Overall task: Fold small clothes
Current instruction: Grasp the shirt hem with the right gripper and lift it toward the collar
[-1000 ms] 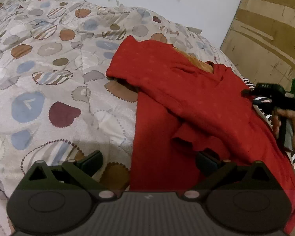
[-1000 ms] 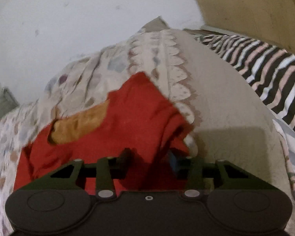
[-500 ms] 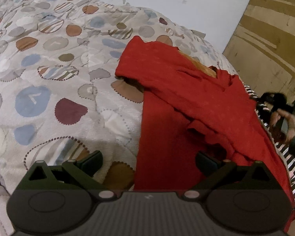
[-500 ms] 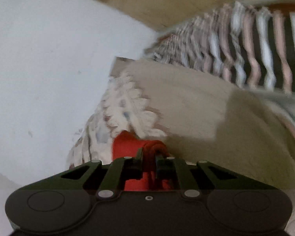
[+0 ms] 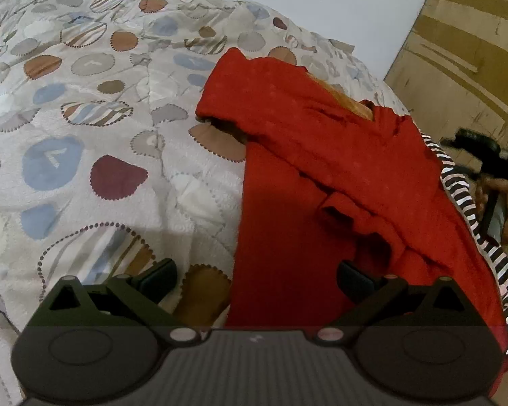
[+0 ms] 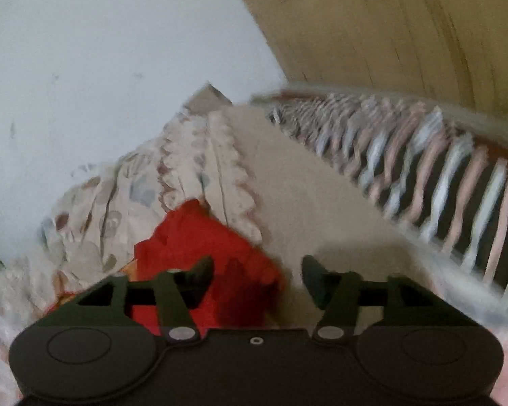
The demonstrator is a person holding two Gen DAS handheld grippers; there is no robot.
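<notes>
Left wrist view: my left gripper (image 5: 255,275) has its fingers spread wide, grasping nothing. The left finger hangs over the patterned bedspread (image 5: 84,108); the right finger sits over the red garment (image 5: 315,176) near its lower hem. The garment lies on the bed from 12 o'clock down to 5 o'clock, one sleeve folded across the body, an orange lining showing at the neck. Against half a second ago, the garment lies unchanged and my fingers are equally wide. At 3 o'clock, my right hand (image 5: 498,199) with its device shows beyond a striped cloth (image 5: 457,189), much where it was. No readable writing or brand marks.

Right wrist view, blurred by motion: my right gripper (image 6: 257,272) now has its fingers released and apart; half a second ago they were clenched on a bunch of red cloth. The red garment (image 6: 199,237) sits at 7 o'clock beside the left finger, its edge reaching into the gap; whether it touches, I cannot tell. The striped cloth (image 6: 423,169) runs from 1 to 4 o'clock. No legible labels.
</notes>
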